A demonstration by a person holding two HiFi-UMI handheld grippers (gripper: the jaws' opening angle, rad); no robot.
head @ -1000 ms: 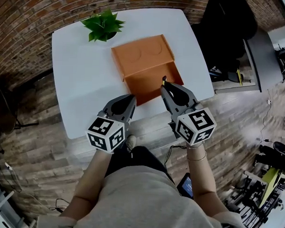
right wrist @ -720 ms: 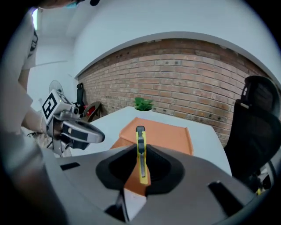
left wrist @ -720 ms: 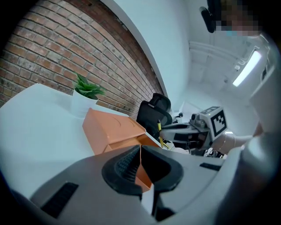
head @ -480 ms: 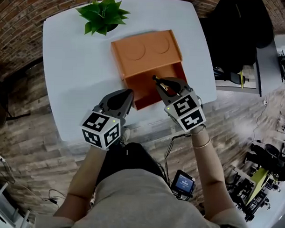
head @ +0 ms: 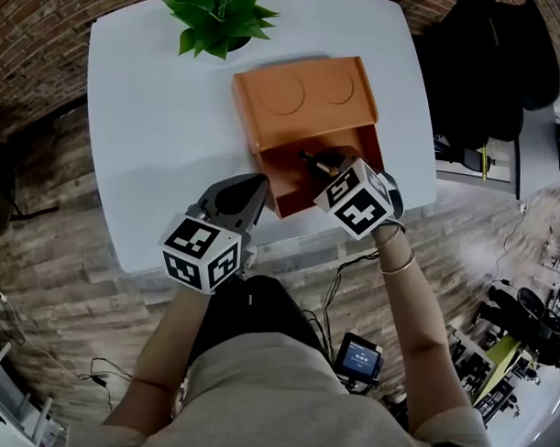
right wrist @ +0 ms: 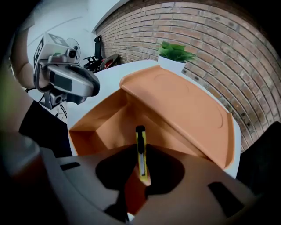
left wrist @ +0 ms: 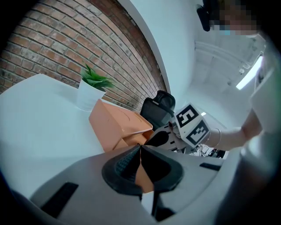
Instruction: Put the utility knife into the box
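Observation:
An orange box (head: 311, 170) lies open on the white table (head: 164, 122), its lid (head: 303, 92) folded back toward the plant. My right gripper (head: 321, 164) points steeply down into the open box, shut on a yellow utility knife (right wrist: 140, 135) with a black tip. The knife stands between the jaws above the box floor (right wrist: 109, 125); in the head view only its dark tip (head: 308, 158) shows. My left gripper (head: 258, 184) hovers over the table's front edge, left of the box, jaws shut with nothing in them (left wrist: 140, 147).
A potted green plant (head: 218, 14) stands at the table's far edge behind the lid. A black office chair (head: 492, 60) is to the right of the table. Cables and a small device (head: 358, 358) lie on the wood floor by my legs.
My right gripper has dropped and tipped nose-down, carrying the knife from above the box's front edge into its opening. The left gripper sank slightly, still shut.

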